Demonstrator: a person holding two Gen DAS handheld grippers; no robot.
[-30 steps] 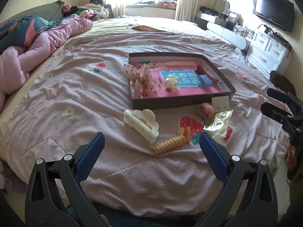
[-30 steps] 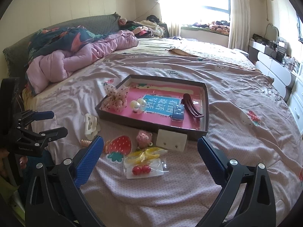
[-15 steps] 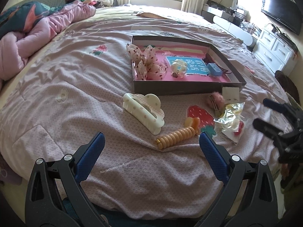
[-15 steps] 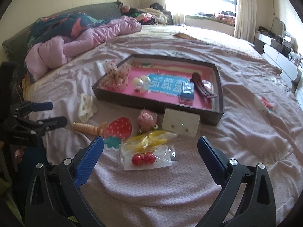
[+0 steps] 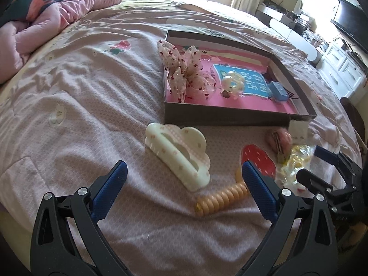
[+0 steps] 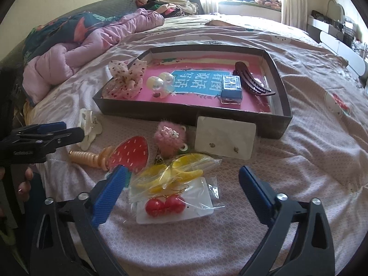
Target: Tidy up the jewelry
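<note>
A dark tray [image 5: 218,115] with a pink lining lies on the bed and holds a spotted bow [image 5: 186,73], pearl pieces [image 5: 232,84], a blue box [image 5: 279,90] and a brown hair clip [image 6: 250,82]. In front of it lie a white cloud-shaped hair claw [image 5: 181,154] and an orange spiral hair tie [image 5: 220,200]. My left gripper [image 5: 184,172] hangs open just above the claw. My right gripper [image 6: 182,174] is closing with a clear packet of yellow and red earrings [image 6: 174,188] between its jaws; the pads do not touch it.
A strawberry clip [image 6: 130,154], a fuzzy pink clip [image 6: 169,140] and a white earring card [image 6: 224,138] lie against the tray's front wall. A bunched pink quilt [image 6: 76,53] sits at the far left. White drawers [image 5: 342,69] stand beyond the bed's right edge.
Both grippers have come down and closer to the items in front of the tray. The right jaws have narrowed slightly around the earring packet.
</note>
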